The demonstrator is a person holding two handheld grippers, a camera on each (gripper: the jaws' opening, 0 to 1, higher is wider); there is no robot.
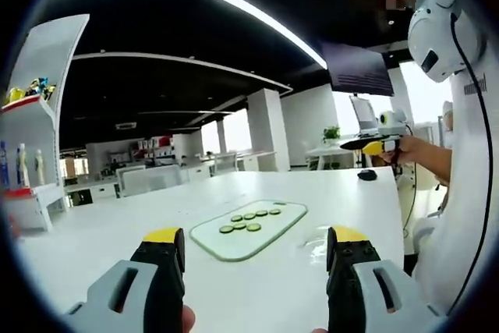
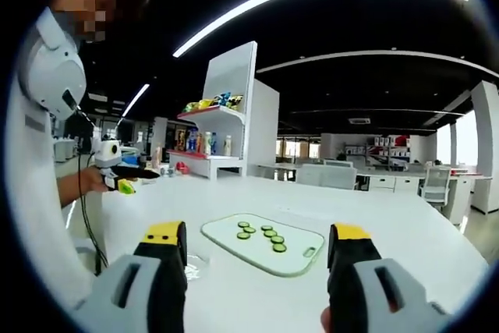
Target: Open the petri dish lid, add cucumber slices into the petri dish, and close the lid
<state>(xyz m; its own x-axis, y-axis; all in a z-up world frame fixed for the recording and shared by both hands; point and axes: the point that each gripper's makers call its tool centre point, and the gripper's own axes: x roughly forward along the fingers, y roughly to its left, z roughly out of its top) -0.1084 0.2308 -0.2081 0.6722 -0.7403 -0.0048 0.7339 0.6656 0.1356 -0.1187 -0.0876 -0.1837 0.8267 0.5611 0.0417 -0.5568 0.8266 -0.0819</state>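
A pale green cutting board lies on the white table with several cucumber slices on it. Just right of the board sits a clear petri dish, faint against the table. My left gripper hovers open before the board, nothing between its jaws. In the right gripper view, the board and slices lie ahead, with the dish at its left end. My right gripper is open and holds nothing. Each gripper also appears in the other's view, hand-held over the table edge: the right gripper, the left gripper.
A person in white stands by the table. A small dark object lies near the far table edge. A white shelf unit with bottles and snacks stands behind. Desks and chairs fill the background, and a dark monitor hangs above.
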